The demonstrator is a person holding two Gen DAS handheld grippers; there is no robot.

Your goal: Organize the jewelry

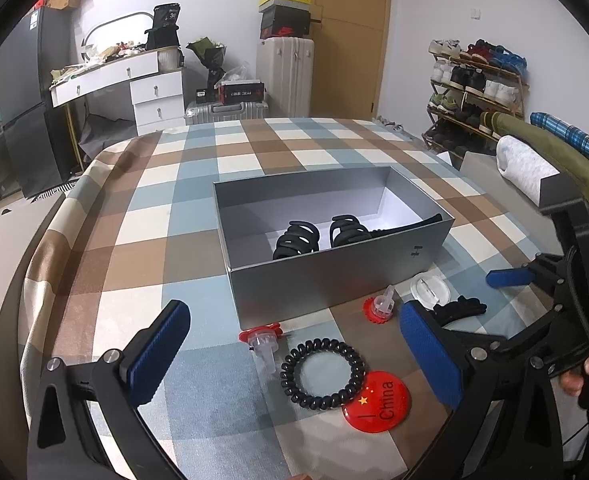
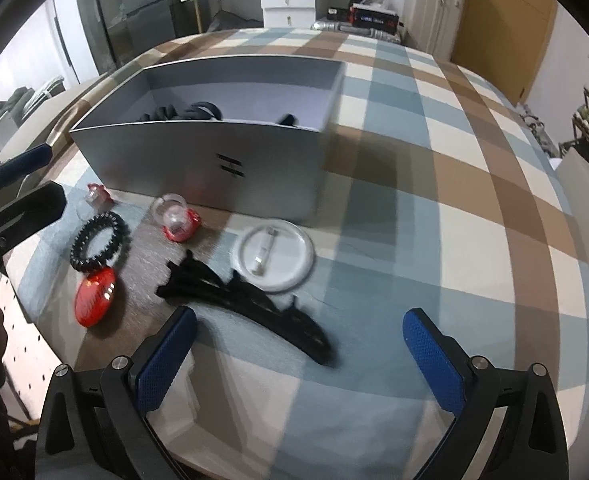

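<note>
while both claws hang open and empty, left claw (image 1: pixel 294 360) over the black coil tie (image 1: pixel 322 374) and right claw (image 2: pixel 300 356) near the black hair clip (image 2: pixel 254 304), all loose pieces lie just in front of the grey box (image 1: pixel 334 280).

Sitting on the checked cloth: one grey box (image 1: pixel 334 280), one coil tie (image 1: pixel 321 373), one red badge (image 1: pixel 376 400), one white badge (image 2: pixel 273 255), two red-based clips (image 1: pixel 380 307) (image 1: pixel 261 338), one loose black claw (image 2: pixel 250 304). Lying in the box: two claws (image 1: pixel 296 239) (image 1: pixel 348 229).

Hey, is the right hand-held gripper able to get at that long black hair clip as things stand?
Probably yes. The right hand-held gripper is open, and the long black hair clip lies flat on the checked cloth just ahead between its fingers, nothing over it.
</note>
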